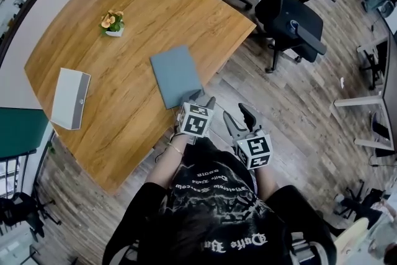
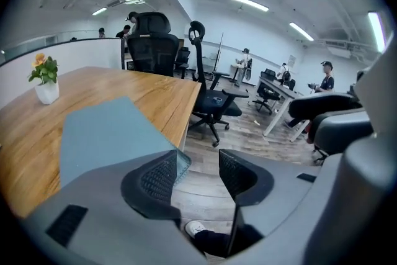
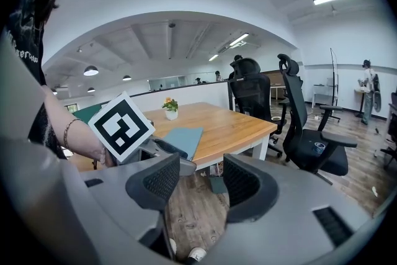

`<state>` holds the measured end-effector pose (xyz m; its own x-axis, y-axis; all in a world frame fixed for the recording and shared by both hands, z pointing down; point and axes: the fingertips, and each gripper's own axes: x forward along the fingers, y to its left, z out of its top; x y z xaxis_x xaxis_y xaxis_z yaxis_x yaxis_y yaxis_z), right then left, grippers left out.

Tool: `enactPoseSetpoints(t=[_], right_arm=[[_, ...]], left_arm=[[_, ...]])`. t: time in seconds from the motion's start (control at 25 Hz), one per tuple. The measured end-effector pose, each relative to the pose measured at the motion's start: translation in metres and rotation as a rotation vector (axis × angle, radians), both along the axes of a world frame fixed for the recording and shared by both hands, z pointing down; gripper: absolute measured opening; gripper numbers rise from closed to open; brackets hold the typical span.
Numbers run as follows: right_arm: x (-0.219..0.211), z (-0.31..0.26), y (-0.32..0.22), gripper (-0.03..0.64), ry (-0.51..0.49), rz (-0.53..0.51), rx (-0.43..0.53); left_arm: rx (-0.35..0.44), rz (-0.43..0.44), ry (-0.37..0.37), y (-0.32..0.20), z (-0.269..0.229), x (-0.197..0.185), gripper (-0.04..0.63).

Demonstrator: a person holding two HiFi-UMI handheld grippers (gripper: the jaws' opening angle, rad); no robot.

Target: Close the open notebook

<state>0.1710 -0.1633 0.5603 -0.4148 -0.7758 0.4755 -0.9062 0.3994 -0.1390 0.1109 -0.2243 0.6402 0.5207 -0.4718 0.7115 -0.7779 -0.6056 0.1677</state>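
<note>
The notebook (image 1: 177,76) is a thin grey-blue book lying shut and flat on the wooden table (image 1: 111,71), near the table's edge closest to me. My left gripper (image 1: 203,99) sits at the notebook's near corner with its jaws apart. In the left gripper view the notebook (image 2: 105,133) fills the left, and its corner pokes just past the left finger (image 2: 158,177) without being pinched. My right gripper (image 1: 242,118) hangs open over the floor beside the table, nothing between its jaws. From the right gripper view the notebook (image 3: 185,138) lies behind the left gripper's marker cube (image 3: 121,127).
A small potted flower (image 1: 113,23) stands at the table's far side. A flat white device (image 1: 70,98) lies at the left end. Black office chairs (image 1: 291,15) stand on the wood floor beyond the table's right corner. A green panel (image 1: 18,130) borders the left.
</note>
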Motion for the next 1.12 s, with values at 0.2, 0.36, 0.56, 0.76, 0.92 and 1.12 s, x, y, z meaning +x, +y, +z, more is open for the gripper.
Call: enactPoseSetpoints(t=[0.2, 0.36, 0.56, 0.76, 0.92, 1.12], right_arm=[[0.000, -0.013, -0.007, 0.225, -0.016, 0.017, 0.029], [0.000, -0.032, -0.017, 0.227, -0.023, 0.019, 0.080], [-0.008, -0.046, -0.025, 0.227, -0.037, -0.004, 0.129], [-0.026, -0.053, -0.034, 0.227, -0.041, -0.055, 0.151], [-0.041, -0.061, -0.044, 0.227, -0.041, -0.094, 0.177], [-0.052, -0.076, -0.058, 0.227, -0.034, -0.126, 0.217]], left_arm=[[-0.039, 0.093, 0.089, 0.017, -0.009, 0.015, 0.241], [0.007, 0.070, 0.139, 0.019, -0.029, 0.011, 0.241], [0.125, -0.022, 0.198, 0.010, -0.069, -0.017, 0.241], [0.241, -0.109, 0.180, 0.007, -0.097, -0.061, 0.241], [0.319, -0.193, 0.180, 0.006, -0.119, -0.098, 0.241], [0.429, -0.296, 0.163, 0.009, -0.150, -0.146, 0.241]])
